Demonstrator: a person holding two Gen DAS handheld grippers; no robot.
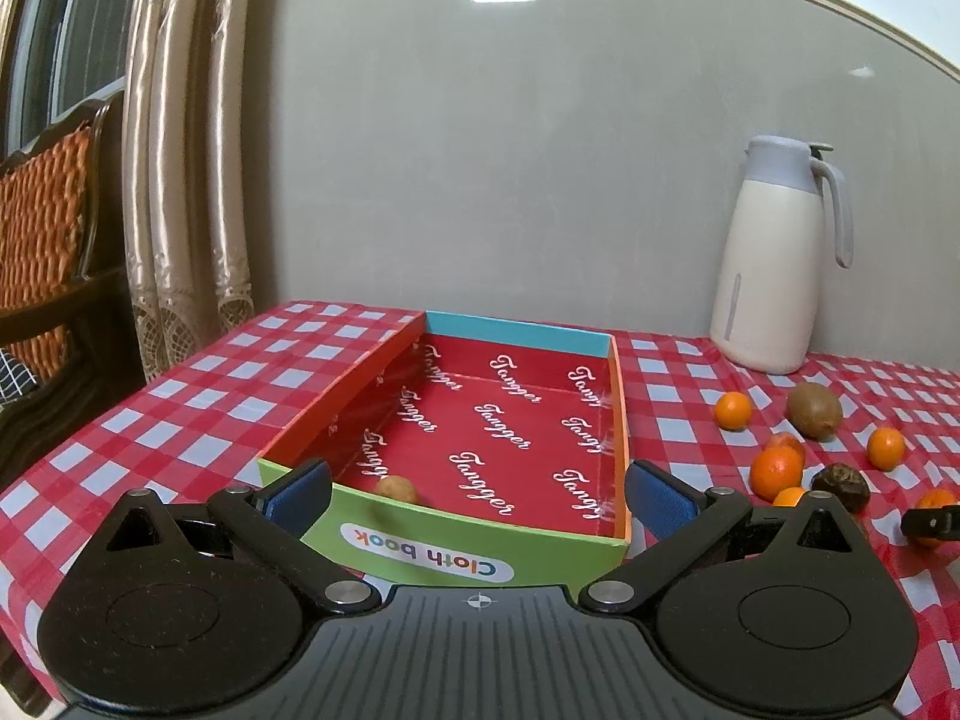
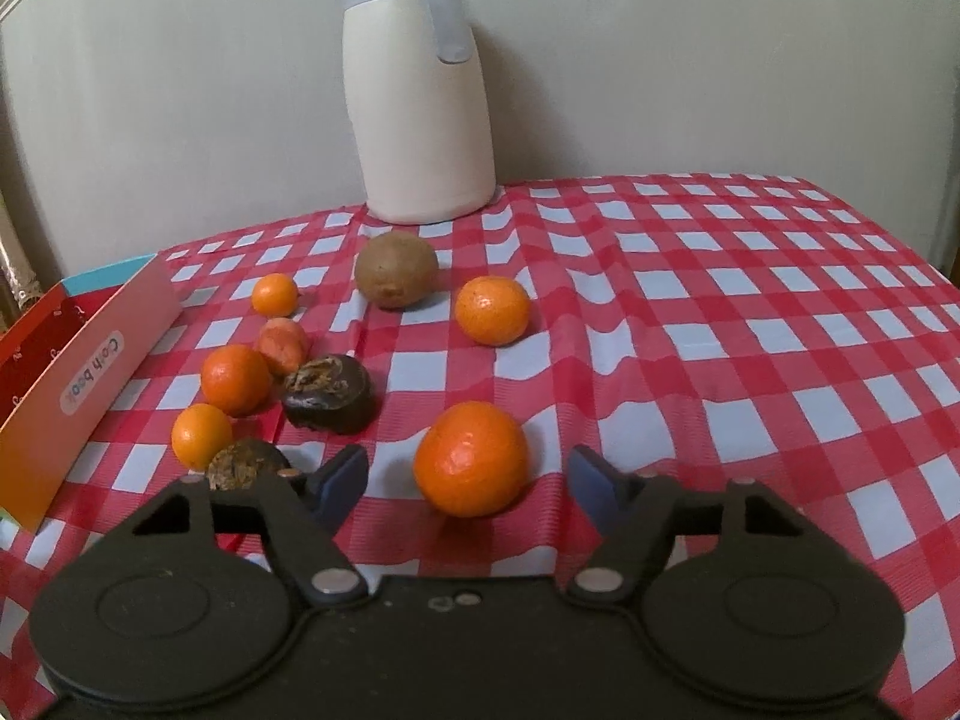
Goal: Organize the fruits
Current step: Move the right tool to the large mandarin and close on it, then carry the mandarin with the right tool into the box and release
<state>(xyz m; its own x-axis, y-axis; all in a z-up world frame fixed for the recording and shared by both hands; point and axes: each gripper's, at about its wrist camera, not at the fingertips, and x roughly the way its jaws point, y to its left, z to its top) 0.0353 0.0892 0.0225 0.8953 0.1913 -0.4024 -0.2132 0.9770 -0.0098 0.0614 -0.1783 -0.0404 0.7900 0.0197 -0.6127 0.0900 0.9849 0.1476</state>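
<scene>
A shallow cardboard box (image 1: 438,546) with a red printed inside lies on the checked tablecloth. One small tan fruit (image 1: 395,489) lies in its near left corner. My left gripper (image 1: 477,495) is open and empty, just above the box's near green wall. My right gripper (image 2: 468,480) is open, its fingers on either side of a large orange (image 2: 472,459) without touching it. Several more oranges (image 2: 492,310), a brown kiwi (image 2: 396,269) and two dark shrivelled fruits (image 2: 327,393) lie loose to the right of the box (image 2: 72,384).
A cream jug with a grey lid (image 1: 777,258) stands at the back against the wall; it also shows in the right wrist view (image 2: 417,96). A wooden chair (image 1: 48,252) and curtains (image 1: 180,150) are off the table's left edge.
</scene>
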